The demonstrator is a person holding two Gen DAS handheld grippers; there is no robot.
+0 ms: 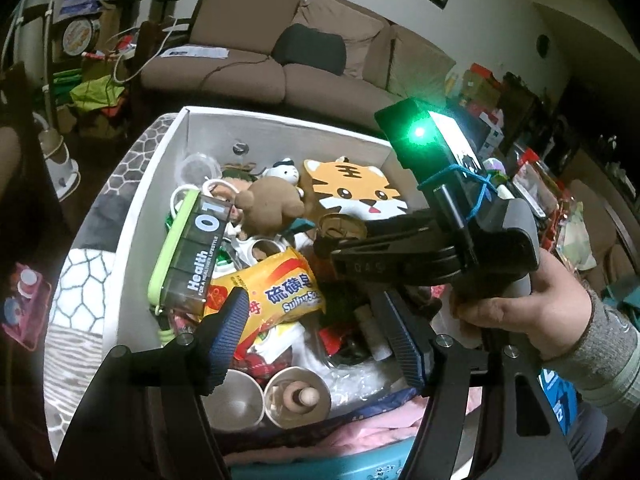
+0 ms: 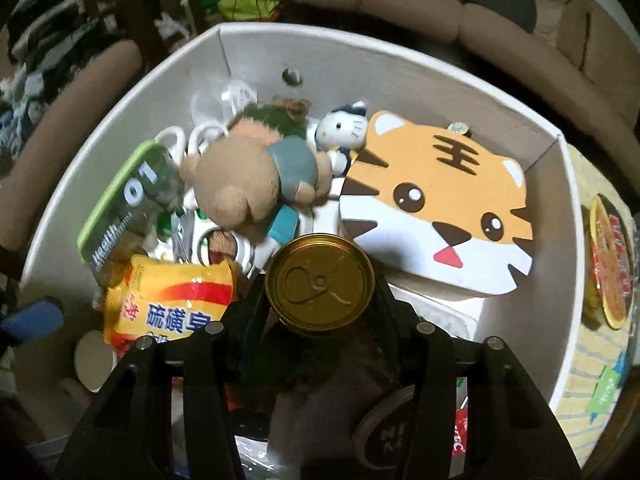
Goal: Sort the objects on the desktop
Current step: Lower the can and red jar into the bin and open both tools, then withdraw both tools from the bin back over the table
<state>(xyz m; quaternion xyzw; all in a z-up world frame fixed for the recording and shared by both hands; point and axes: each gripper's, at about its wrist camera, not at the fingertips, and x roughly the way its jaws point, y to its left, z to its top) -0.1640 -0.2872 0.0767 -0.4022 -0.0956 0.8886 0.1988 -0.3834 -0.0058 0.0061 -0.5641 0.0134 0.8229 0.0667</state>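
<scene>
My right gripper (image 2: 320,284) is pinching a gold-lidded can (image 2: 320,282); its fingers are hiding the can's sides, so I am seeing only the lid and cannot read a label. Lower in the box (image 2: 400,56) the clutter is sinking into shadow and I cannot make out what is lying under my grippers.

The white box is holding a tiger-face box (image 2: 440,204) at the right, a brown bear (image 2: 248,184) beside it, a small white cat figure (image 2: 344,136) behind them, a green-rimmed pill case (image 2: 124,200) at the left and a yellow soap pack (image 2: 172,300) just in front of that. Two paper cups (image 1: 296,396) are sitting at the near edge.

I am holding the can over the box's middle, my right hand (image 1: 524,308) gripping the handle. My left gripper (image 1: 316,340) is hanging over the near clutter with fingers spread wide, one pad (image 1: 228,332) beside the soap pack, pinching nothing.
</scene>
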